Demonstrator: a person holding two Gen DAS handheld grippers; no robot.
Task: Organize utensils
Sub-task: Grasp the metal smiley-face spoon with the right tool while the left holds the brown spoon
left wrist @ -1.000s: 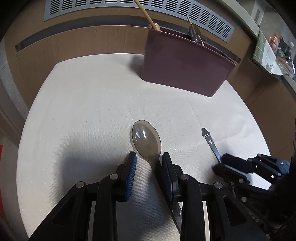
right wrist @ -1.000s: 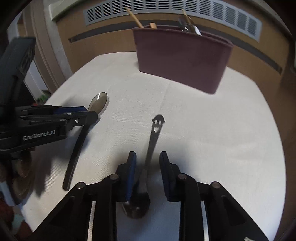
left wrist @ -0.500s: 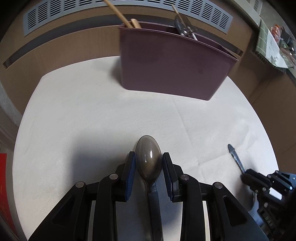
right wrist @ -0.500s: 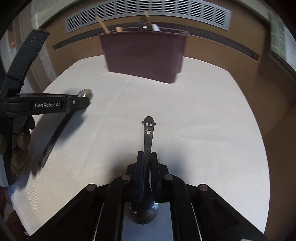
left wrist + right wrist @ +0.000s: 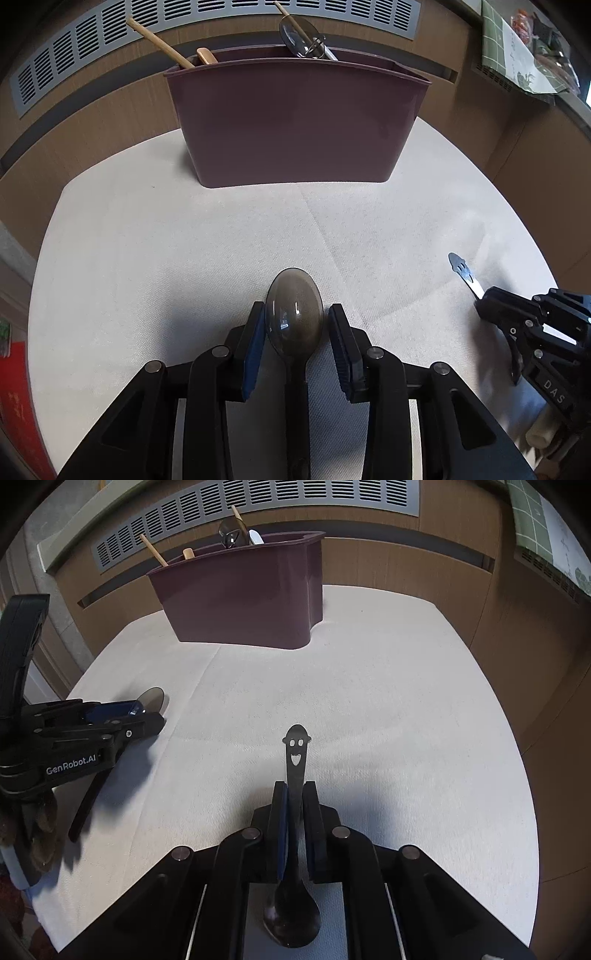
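1. Left wrist view: your left gripper point(image 5: 297, 319) is opening, its pads flanking the translucent brown spoon point(image 5: 294, 317) on the white cloth point(image 5: 166, 258)
2. Your right gripper point(image 5: 294, 794) is opening, the smiley-handled spoon point(image 5: 295, 753) between its pads, before the maroon caddy point(image 5: 243, 598)

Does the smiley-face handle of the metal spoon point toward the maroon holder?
Yes, the smiley-face spoon points its handle end away from the right gripper toward the maroon utensil holder.
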